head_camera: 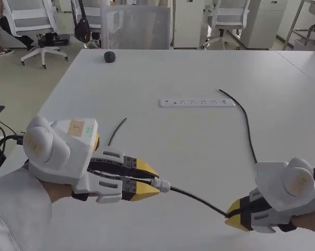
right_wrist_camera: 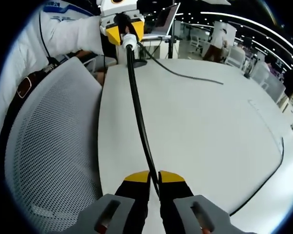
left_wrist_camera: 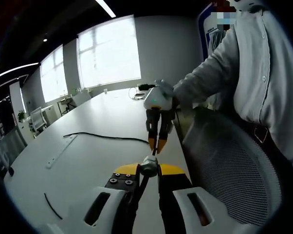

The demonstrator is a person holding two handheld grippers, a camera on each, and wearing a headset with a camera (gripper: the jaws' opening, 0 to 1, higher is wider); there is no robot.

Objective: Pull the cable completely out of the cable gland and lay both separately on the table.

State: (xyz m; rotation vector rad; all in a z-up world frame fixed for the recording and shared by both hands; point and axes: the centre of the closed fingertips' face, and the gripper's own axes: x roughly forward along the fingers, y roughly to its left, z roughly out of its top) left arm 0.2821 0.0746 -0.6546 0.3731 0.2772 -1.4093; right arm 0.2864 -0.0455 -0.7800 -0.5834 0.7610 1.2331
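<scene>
Currently left tool (head_camera: 156, 183) pinches cable gland (head_camera: 161, 184), lower centre of head view; right tool (head_camera: 232, 213), lower right, clamps cable (head_camera: 197, 198) stretched between them above desk (head_camera: 162, 68). We judge risks: cable slipping through right tool, gland twisting free of left tool. Cable's far length, lying by power strip (head_camera: 197, 103), may snag or drag it; short black offcut (head_camera: 117, 130) lies well apart.

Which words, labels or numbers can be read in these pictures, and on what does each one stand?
No text can be read in any view.
Sticker on the left tongs: tan, any print too blurred to read.
Teal mark beside the sticker: too small.
Power strip: marks too small.
Poster on the wall: print blurred.
</scene>
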